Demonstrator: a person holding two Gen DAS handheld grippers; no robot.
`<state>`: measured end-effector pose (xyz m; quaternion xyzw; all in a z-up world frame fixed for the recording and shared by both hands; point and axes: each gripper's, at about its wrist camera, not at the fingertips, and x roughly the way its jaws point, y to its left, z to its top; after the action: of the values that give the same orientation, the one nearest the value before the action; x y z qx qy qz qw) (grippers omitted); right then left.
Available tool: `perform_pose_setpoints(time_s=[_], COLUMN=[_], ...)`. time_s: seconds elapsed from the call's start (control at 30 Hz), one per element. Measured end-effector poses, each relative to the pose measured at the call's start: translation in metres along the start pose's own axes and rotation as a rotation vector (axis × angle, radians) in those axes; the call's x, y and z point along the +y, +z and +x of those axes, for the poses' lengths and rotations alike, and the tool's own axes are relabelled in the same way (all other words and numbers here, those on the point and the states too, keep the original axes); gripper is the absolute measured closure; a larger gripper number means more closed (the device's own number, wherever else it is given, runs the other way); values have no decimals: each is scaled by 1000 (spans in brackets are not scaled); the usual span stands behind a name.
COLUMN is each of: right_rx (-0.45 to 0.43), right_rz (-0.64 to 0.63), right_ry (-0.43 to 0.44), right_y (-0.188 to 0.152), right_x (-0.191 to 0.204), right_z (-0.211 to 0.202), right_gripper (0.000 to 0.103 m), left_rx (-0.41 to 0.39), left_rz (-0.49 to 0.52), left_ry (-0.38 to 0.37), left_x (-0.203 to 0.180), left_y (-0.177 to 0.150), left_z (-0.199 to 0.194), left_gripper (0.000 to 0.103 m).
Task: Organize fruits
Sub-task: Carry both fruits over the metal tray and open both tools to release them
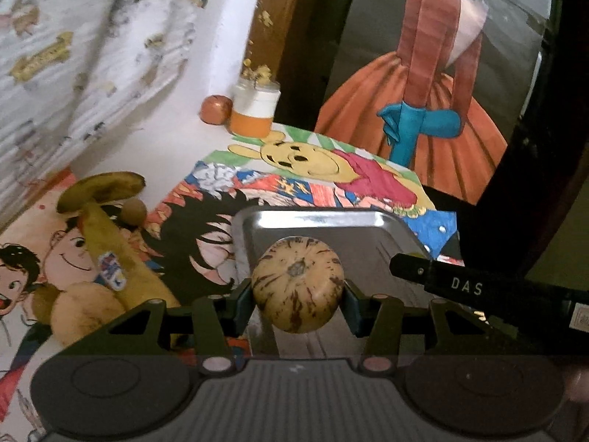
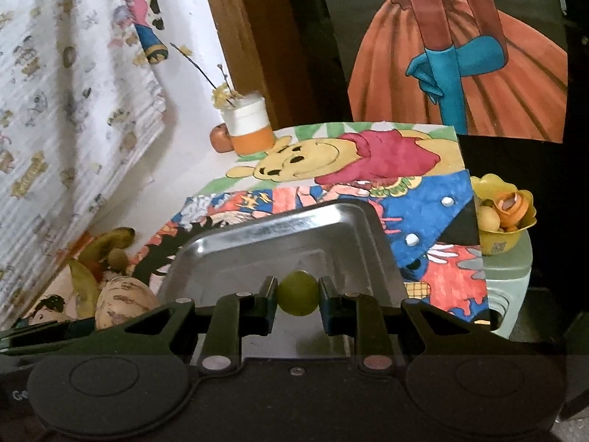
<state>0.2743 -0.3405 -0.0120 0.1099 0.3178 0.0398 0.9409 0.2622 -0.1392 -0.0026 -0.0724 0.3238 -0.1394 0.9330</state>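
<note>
Carrying two fruits toward the steel tray [image 1: 401, 235] for sorting: left gripper [image 1: 298, 296] clamping a striped pepino melon [image 1: 297, 285] by its sides, right gripper [image 2: 297, 294] pinching a small green grape-like fruit [image 2: 297, 293]. Hovering over the tray's near edge, apparently for setting down. Leaving bananas [image 1: 110, 221] waiting well to the left.

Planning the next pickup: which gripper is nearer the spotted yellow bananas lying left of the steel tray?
Left. The left gripper, shut on a striped cream melon, hangs just beside the bananas. The right gripper, holding a small green fruit, sits farther right over the tray.
</note>
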Motion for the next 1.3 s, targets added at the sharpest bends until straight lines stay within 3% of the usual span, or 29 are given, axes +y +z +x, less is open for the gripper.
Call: perform_pose_setpoints(time_s=[0.53, 0.73, 0.83, 0.9, 1.1, 1.3], right_rx=[24, -29, -65, -97, -151, -171], right_rz=[7, 24, 29, 27, 18, -3], right_ry=[-13, -31, -46, -63, -80, -48], right_y=[-7, -7, -8, -11, -28, -46], right_x=[-5, -14, -18, -20, -15, 1], right_z=[-1, -41, -73, -97, -154, -195], right_gripper=[72, 60, 47, 38, 20, 6], left_rx=[39, -6, -32, -54, -109, -140], left_rz=[44, 8, -30, -70, -130, -78], left_ry=[9, -18, -18, -15, -19, -3], left_x=[-8, -5, -1, 2, -3, -13], left_y=[-5, -4, -5, -6, -10, -17], left_z=[16, 4, -8, -20, -58, -103], left_gripper=[49, 36, 31, 21, 3, 0])
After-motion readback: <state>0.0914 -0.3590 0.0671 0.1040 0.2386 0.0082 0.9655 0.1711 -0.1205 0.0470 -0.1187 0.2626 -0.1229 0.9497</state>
